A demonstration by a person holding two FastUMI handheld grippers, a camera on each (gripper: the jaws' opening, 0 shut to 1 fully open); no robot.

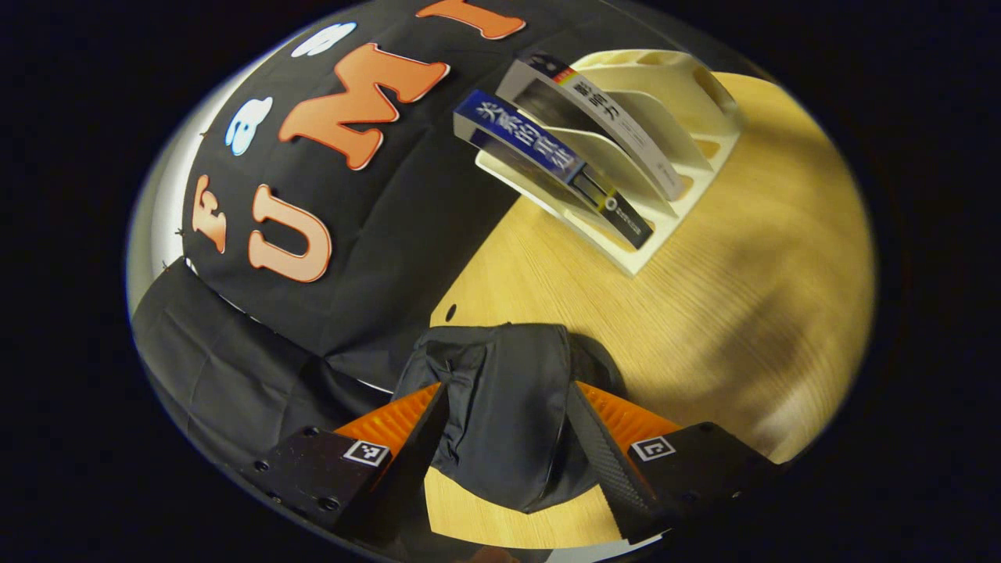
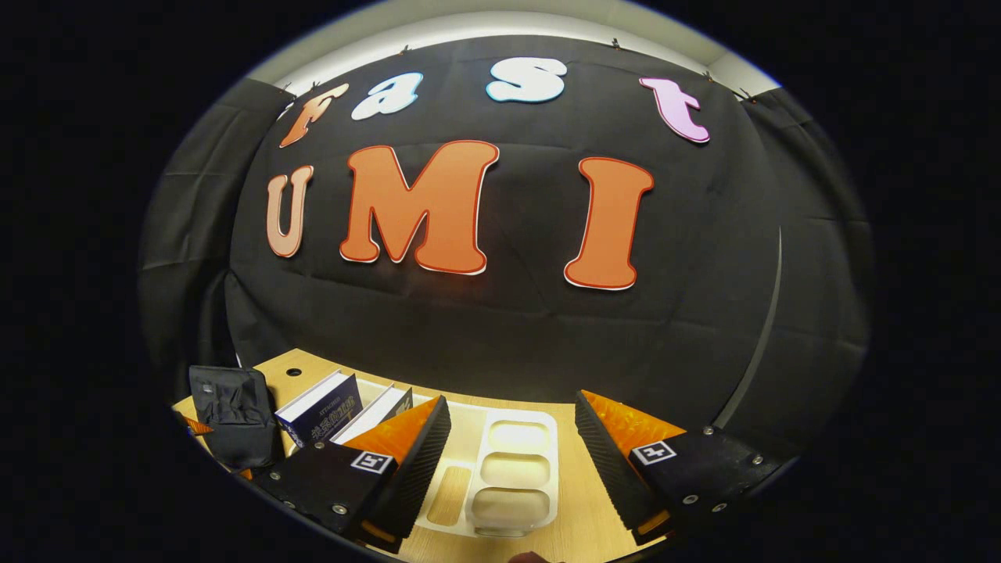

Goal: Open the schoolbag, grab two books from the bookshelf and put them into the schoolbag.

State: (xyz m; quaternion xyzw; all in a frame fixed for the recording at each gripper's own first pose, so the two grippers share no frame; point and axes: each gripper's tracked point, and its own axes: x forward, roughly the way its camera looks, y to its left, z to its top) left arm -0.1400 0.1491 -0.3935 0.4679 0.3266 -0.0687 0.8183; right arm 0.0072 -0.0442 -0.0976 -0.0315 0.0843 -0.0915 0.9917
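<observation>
**Left hand-held gripper clamped on the schoolbag, right one spread above the bookshelf**

The worktop (image 1: 751, 297) is a pale wood surface that runs up to the black cloth wall, with a small dark hole near its back edge in both views.

The schoolbag (image 1: 500, 407) is a black fabric bag on the worktop close to the wall. In the left gripper view it bulges up between the fingers, its cloth creased and bunched, with bare worktop showing just beneath it. In the right gripper view it (image 2: 235, 422) appears at the far left, just beside the books.

The bookshelf (image 1: 688, 141) is a cream plastic rack with curved dividers, standing on the worktop well apart from the bag in the left gripper view. Seen from the right gripper view, its (image 2: 508, 469) empty compartments lie directly below, between the fingers.

Two books lean in the rack's slots side by side: a blue book (image 1: 539, 160) in the slot nearer the bag, and a white book (image 1: 618, 129) in the next slot.

The left hand-held gripper (image 1: 504, 426) grasps the schoolbag, both fingers pressing into the fabric from either side.

The right hand-held gripper (image 2: 512, 438) is released, its fingers wide apart and touching nothing, hanging over the rack beside the books.
</observation>
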